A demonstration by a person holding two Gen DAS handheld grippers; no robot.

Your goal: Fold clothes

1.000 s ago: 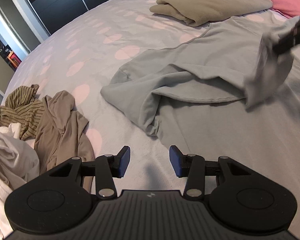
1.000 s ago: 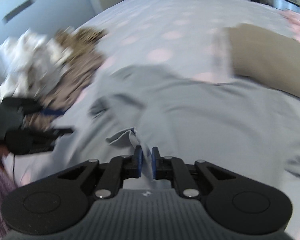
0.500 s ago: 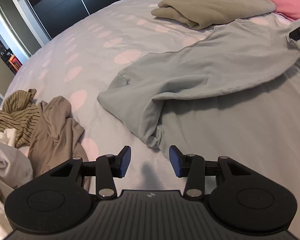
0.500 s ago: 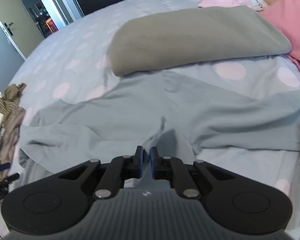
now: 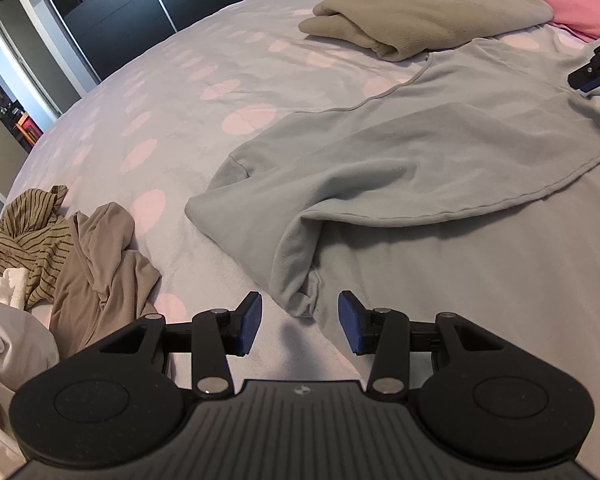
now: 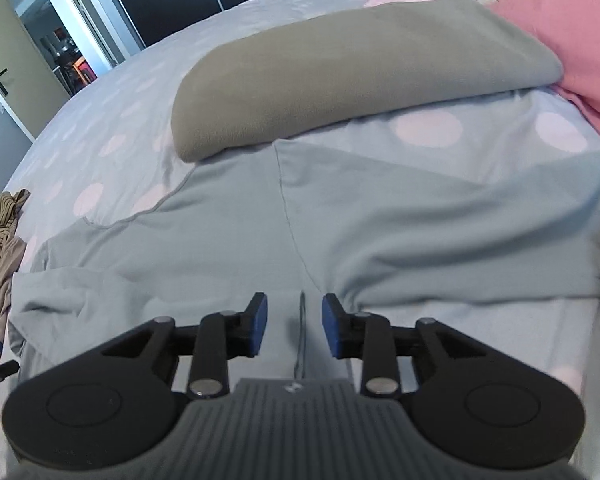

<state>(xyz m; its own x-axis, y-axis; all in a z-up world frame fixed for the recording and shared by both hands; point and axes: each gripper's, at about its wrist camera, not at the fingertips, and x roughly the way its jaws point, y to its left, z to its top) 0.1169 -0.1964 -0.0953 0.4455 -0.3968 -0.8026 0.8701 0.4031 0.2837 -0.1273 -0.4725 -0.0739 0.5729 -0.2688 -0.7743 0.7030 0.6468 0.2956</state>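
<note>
Through the left wrist camera: left gripper (image 5: 299, 322) low over the bed (image 5: 148, 120), jaws wide apart, nothing between the pads, exactly as half a second and a second back. Just ahead of the tips, the bunched near corner of the pale grey-green garment (image 5: 420, 168), now lying spread across the bedding with one layer doubled over another and a long hem running toward the right; a second ago, that far end hanging lifted and blurred from the other tool. At the right edge, the right gripper (image 5: 596, 68) down at the garment's far side. Beyond, a folded olive blanket (image 5: 428, 12); at the near left, a crumpled pile of clothes (image 5: 60, 264). Through the right wrist camera: right gripper (image 6: 293, 324) with jaws parted and no cloth pinched, a seam of the garment (image 6: 380, 232) lying flat between the pads; half a second ago, shut on that same fabric. Released, then, and the carried end laid down, garment flat against the bed, short of the olive blanket (image 6: 340, 64), pink pillow (image 6: 572, 20) at the far right. Likely meaning: one fold-over set down, both tools free; near corner still rumpled, so probably smoothing or a further fold to follow.
</note>
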